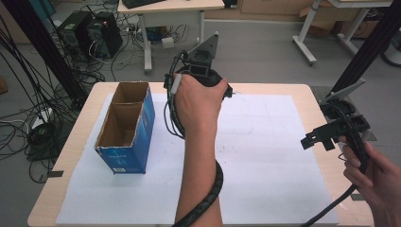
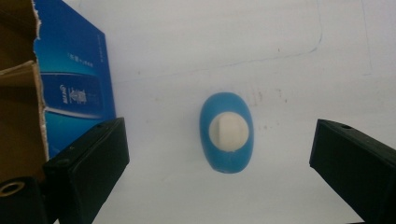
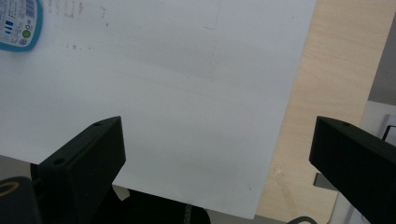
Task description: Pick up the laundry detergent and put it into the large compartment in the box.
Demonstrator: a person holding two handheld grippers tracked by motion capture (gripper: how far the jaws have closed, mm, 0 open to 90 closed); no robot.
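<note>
Blue bottle (image 2: 226, 133) stands between wide fingers (box (image 2: 74, 88) left).

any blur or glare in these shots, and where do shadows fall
Left gripper view: bottle sharp, near jaws soft, a faint shadow round it on the paper. Right gripper view: even light, jaws blurred. High view: slightly soft, no glare; box shadows its own inside.

The blue cardboard box (image 2: 77, 88) carries white print on its side in the left gripper view, a small line of characters above and a larger slanted logo below, both too blurred to read. In the right gripper view, a blue-rimmed label (image 3: 16, 23) at the top left corner bears a barcode, a green round mark and fine print, none legible.
</note>
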